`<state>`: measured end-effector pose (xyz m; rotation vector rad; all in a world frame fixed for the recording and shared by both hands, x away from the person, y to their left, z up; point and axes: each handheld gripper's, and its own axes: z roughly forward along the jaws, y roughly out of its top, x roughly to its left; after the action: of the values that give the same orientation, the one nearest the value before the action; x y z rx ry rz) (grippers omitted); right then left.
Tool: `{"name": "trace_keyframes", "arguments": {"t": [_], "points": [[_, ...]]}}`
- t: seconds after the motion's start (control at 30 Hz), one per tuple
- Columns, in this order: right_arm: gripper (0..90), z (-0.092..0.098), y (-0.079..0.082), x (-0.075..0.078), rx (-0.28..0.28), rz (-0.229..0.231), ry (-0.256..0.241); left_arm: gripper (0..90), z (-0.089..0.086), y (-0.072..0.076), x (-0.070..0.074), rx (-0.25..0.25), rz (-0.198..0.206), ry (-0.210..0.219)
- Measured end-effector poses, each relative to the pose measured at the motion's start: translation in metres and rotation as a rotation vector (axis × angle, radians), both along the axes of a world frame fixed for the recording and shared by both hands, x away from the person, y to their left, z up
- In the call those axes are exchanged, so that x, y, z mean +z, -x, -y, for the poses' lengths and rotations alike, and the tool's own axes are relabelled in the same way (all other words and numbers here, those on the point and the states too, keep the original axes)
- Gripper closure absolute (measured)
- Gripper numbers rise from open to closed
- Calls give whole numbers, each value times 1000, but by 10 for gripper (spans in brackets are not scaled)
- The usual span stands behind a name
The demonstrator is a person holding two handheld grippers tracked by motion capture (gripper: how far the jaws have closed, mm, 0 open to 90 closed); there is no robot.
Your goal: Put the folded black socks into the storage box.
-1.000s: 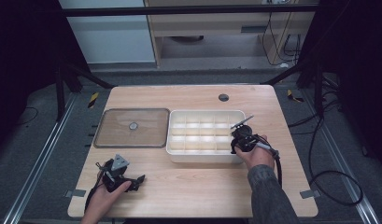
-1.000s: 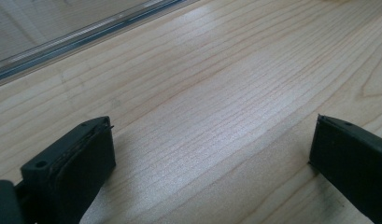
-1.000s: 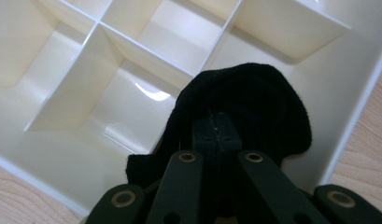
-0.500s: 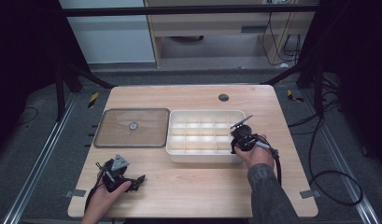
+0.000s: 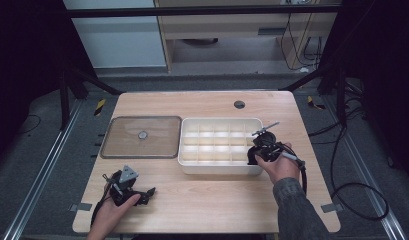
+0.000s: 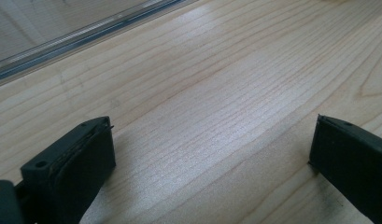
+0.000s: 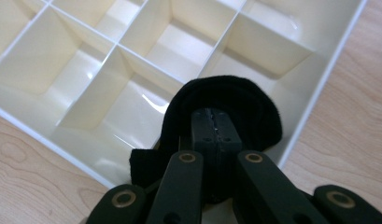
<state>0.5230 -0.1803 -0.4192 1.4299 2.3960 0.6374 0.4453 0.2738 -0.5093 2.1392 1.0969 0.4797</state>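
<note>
- My left gripper [image 5: 151, 192] rests near the table's [image 5: 212, 200] front-left, jaws wide, holding nothing.
- My right gripper [image 7: 212, 122] pinches a black cloth [image 7: 235, 100] over the white divided tray's [image 5: 189, 162] front-right compartment; I'd lower it inside the walls before releasing.

Right gripper [image 5: 264, 148]: edges very slightly toward the near right corner of the white plastic compartment tray [image 5: 219, 165] over the last second; the shift is barely visible in the high view.
Black folded cloth piece [image 7: 226, 105]: travels with the pinching jaws, now over the tray's near right corner compartment.
Right hand [image 5: 278, 164]: follows the same small shift.
</note>
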Motion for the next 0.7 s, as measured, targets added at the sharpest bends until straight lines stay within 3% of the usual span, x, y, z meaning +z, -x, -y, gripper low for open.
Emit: {"name": "trace_keyframes", "arguments": {"t": [0.2, 0.43, 0.7], "points": [[900, 8, 5, 11, -13, 45, -27, 0, 0, 0, 0, 1, 0, 0], [900, 18, 11, 24, -23, 102, -126, 0, 0, 0, 0, 3, 0, -1], [900, 16, 16, 35, -2, 173, -180, 0, 1, 1, 0, 7, -1, -1]]}}
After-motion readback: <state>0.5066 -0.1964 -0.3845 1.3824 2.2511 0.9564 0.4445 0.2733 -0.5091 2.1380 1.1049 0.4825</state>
